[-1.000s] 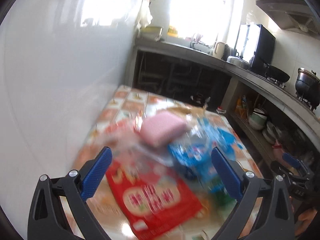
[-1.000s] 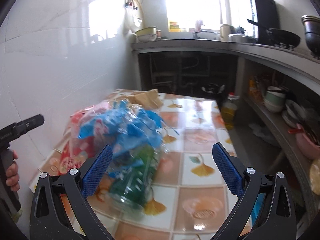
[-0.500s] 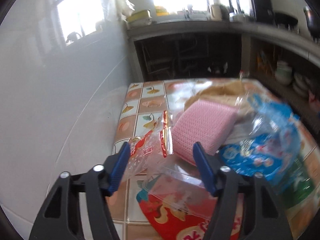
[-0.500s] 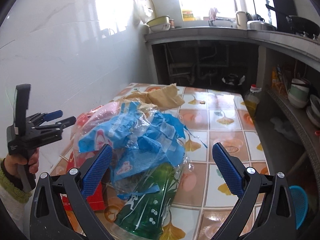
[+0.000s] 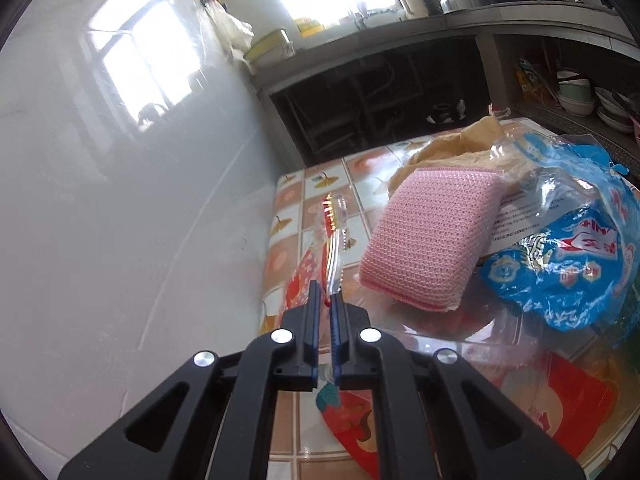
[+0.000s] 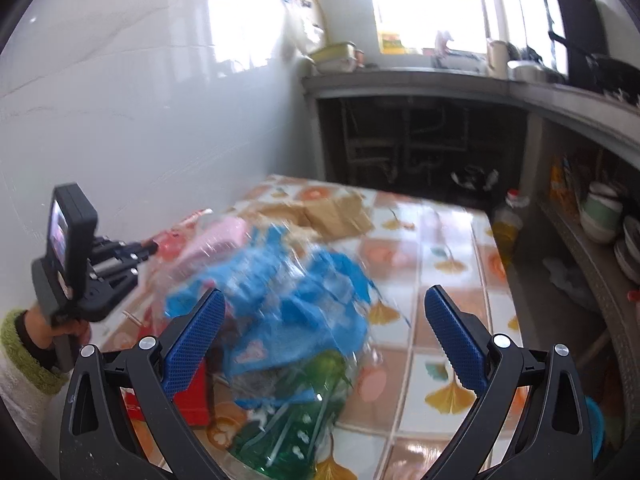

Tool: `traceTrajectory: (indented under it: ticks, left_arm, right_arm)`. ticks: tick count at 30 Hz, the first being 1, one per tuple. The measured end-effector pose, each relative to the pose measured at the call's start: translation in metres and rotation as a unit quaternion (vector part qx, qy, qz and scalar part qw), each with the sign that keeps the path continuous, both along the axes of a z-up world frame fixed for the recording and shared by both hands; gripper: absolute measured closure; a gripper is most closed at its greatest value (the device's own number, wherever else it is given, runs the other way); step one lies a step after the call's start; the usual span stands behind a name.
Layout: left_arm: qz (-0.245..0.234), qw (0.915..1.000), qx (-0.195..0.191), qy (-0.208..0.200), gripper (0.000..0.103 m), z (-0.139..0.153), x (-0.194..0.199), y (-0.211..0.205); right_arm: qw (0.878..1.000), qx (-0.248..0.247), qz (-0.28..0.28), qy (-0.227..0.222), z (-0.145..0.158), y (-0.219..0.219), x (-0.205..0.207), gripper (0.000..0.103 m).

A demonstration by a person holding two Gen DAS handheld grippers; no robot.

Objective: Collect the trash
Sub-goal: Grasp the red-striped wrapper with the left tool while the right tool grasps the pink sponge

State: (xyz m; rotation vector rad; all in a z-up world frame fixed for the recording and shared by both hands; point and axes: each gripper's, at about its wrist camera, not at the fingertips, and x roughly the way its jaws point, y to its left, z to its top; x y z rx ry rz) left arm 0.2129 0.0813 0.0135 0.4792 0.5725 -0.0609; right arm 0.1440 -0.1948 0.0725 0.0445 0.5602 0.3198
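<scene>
Tiled worktop (image 5: 292,188), orange-and-white leaf pattern, set against a white wall; carries all the trash.

Clear plastic bag (image 6: 320,312), crumpled with blue print, lies right of the pink sponge, holding a green bottle (image 6: 296,408); probably the collecting sack.

Red printed wrapper (image 5: 560,396), flat, nearest edge of the worktop below the sponge.

Pink knitted scouring sponge (image 5: 432,232), rectangular, tilted atop the litter.

Clear film strip with red edging (image 5: 334,236), left of the sponge, rising upward.

Left tongs (image 5: 326,300): just closed, pinching the strip's lower end, likely to lift it away.

Right tongs (image 6: 324,340): spread wide, empty, hovering over the bag, apparently ready to grip it.
</scene>
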Motion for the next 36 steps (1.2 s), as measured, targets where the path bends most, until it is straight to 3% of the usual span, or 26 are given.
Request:
traceTrajectory:
  ticks: [2, 5, 7, 9, 11, 18, 21, 22, 25, 27, 30, 36]
  left_arm:
    - [0.002, 0.9999, 0.003, -0.016, 0.101, 0.004, -0.012, 0.001]
    - [0.007, 0.9994, 0.004, -0.035, 0.101, 0.009, -0.026, 0.002]
    - [0.008, 0.999, -0.006, -0.043, 0.101, 0.013, -0.035, 0.005]
    - [0.013, 0.9987, -0.015, -0.047, 0.101, 0.016, -0.041, 0.007]
    - [0.024, 0.9982, -0.028, -0.047, 0.101, 0.018, -0.045, 0.012]
    - [0.047, 0.993, -0.105, -0.027, 0.101, 0.024, -0.046, 0.036]
    - [0.045, 0.9903, -0.13, -0.017, 0.102, 0.026, -0.042, 0.043]
    - [0.044, 0.9897, -0.135, -0.016, 0.102, 0.027, -0.042, 0.045]
    - [0.044, 0.9885, -0.144, -0.013, 0.102, 0.028, -0.038, 0.049]
    - [0.047, 0.9876, -0.15, -0.008, 0.102, 0.027, -0.034, 0.05]
    - [0.047, 0.9865, -0.157, 0.0, 0.102, 0.025, -0.034, 0.052]
    - [0.05, 0.986, -0.159, 0.009, 0.102, 0.022, -0.029, 0.055]
  right_arm:
    - [0.997, -0.007, 0.076, -0.016, 0.02, 0.011, 0.013, 0.008]
    - [0.975, -0.043, 0.216, -0.017, 0.045, 0.041, 0.047, 0.008]
    - [0.953, -0.072, 0.294, 0.003, 0.051, 0.065, 0.075, 0.008]
    - [0.912, -0.11, 0.391, 0.054, 0.047, 0.096, 0.106, 0.008]
    - [0.877, -0.171, 0.44, 0.088, 0.033, 0.13, 0.134, 0.008]
    - [0.777, -0.273, 0.536, 0.183, -0.026, 0.205, 0.181, 0.008]
    - [0.752, -0.272, 0.561, 0.215, -0.039, 0.216, 0.196, 0.008]
    - [0.735, -0.275, 0.575, 0.231, -0.043, 0.218, 0.197, 0.008]
    - [0.714, -0.291, 0.587, 0.248, -0.046, 0.228, 0.201, 0.008]
    - [0.691, -0.299, 0.6, 0.269, -0.05, 0.231, 0.2, 0.008]
    - [0.657, -0.348, 0.621, 0.248, -0.055, 0.234, 0.187, 0.008]
    - [0.609, -0.418, 0.635, 0.227, -0.069, 0.24, 0.171, 0.008]
